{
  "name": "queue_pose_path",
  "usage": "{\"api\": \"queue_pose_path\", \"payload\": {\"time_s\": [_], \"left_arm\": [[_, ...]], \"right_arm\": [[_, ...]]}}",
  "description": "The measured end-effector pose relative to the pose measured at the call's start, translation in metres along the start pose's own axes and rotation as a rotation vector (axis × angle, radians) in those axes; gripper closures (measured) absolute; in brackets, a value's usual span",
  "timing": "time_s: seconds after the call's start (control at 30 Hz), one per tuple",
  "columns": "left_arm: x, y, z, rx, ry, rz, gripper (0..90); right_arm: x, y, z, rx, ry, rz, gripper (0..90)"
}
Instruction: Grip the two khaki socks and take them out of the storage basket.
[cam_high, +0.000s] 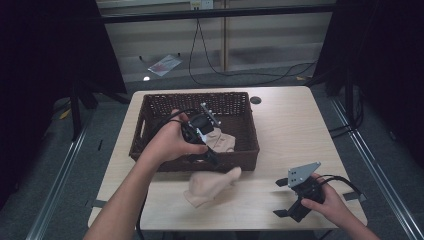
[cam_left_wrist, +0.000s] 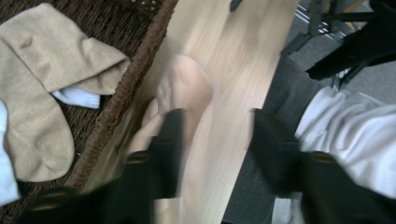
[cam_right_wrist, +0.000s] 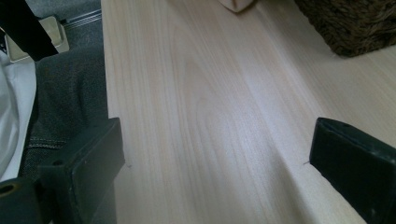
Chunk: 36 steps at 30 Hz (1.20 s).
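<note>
A brown wicker basket stands on the pale wood table. Inside it lie beige socks and a bit of white sock. One more beige sock rests on the table just outside the basket's front wall, its end leaning against the wall. My left gripper hangs over that front wall, pointing down. Its jaws are open and blurred, with the sock beyond the left jaw and nothing pressed between them. My right gripper rests open near the table's front right corner, with bare wood between its jaws.
The table's front edge runs close below both grippers, with the person's dark trousers and white shirt past it. A round black hole sits behind the basket. Cables trail on the floor beyond the table.
</note>
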<state>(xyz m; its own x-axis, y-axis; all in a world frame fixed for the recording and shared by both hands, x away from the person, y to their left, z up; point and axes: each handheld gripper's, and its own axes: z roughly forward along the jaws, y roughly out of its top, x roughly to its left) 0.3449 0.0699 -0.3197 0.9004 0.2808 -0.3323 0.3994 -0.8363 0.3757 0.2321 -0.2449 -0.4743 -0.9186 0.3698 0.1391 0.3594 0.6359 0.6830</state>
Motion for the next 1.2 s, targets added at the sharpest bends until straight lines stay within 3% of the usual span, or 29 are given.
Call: {"api": "queue_pose_path", "payload": {"time_s": [0.07,0.13,0.23,0.73,1.03,1.2], "left_arm": [[0.0,-0.003,0.004,0.012,0.029,0.006,37.3],[0.0,-0.006,0.008,0.025,0.067,0.004,31.9],[0.0,-0.012,0.013,0.012,0.073,-0.006,22.3],[0.006,-0.046,0.039,-0.03,0.136,-0.005,13.7],[0.009,-0.059,0.053,-0.061,0.133,0.011,11.3],[0.012,-0.068,0.064,-0.082,0.118,-0.004,11.1]], "right_arm": [[0.0,0.0,0.0,-0.001,0.0,0.0,2.8],[0.0,0.0,0.0,-0.001,0.0,0.001,2.9],[0.0,0.0,0.0,0.0,0.0,-0.002,2.8],[0.0,0.0,0.001,0.002,0.001,-0.001,2.8],[0.0,0.0,0.001,0.001,0.001,0.0,2.9],[0.001,0.0,0.001,0.001,0.003,0.002,2.8]]}}
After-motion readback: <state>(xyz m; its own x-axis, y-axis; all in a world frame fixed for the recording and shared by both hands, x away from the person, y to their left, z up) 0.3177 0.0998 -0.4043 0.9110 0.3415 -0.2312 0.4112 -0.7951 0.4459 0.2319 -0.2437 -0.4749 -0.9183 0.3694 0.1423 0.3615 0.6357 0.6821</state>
